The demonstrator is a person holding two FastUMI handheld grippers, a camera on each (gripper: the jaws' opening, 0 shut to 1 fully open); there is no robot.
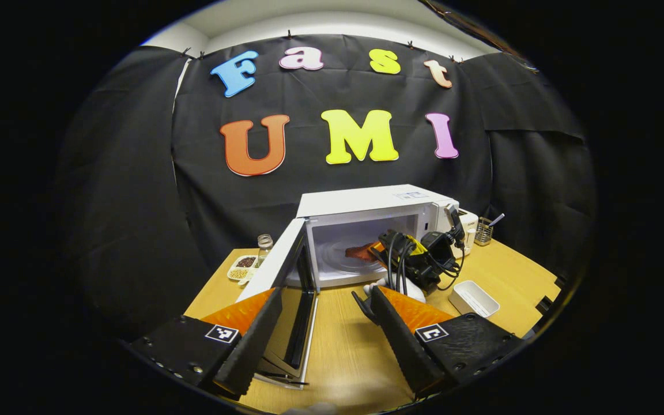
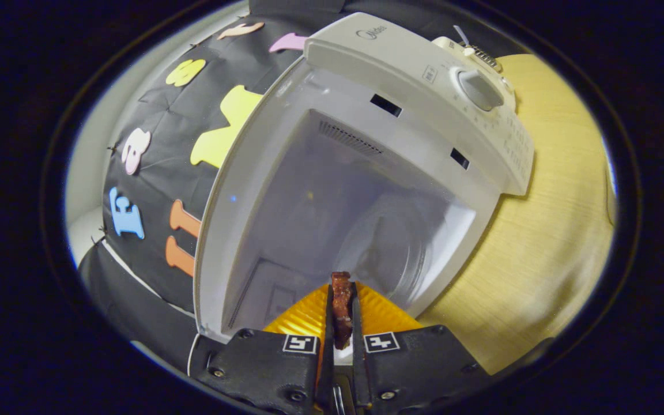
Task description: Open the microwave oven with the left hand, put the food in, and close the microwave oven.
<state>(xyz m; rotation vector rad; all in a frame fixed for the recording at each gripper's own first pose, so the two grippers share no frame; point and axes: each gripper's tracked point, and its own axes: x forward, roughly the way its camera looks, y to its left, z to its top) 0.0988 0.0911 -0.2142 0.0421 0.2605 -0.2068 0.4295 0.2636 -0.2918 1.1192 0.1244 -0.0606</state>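
The white microwave stands at the back of the wooden table with its door swung open toward me. My left gripper is open in front of it, near the door's edge, holding nothing. The right gripper, with its cables and the hand behind it, reaches into the cavity holding a reddish-brown strip of food over the glass turntable. In the right gripper view the microwave appears tilted, and my right gripper is shut on the strip of food at the cavity mouth.
A glass jar and a small tray of beans sit left of the door. A white rectangular dish lies on the table at the right. A white appliance and a wire holder with a utensil stand right of the microwave.
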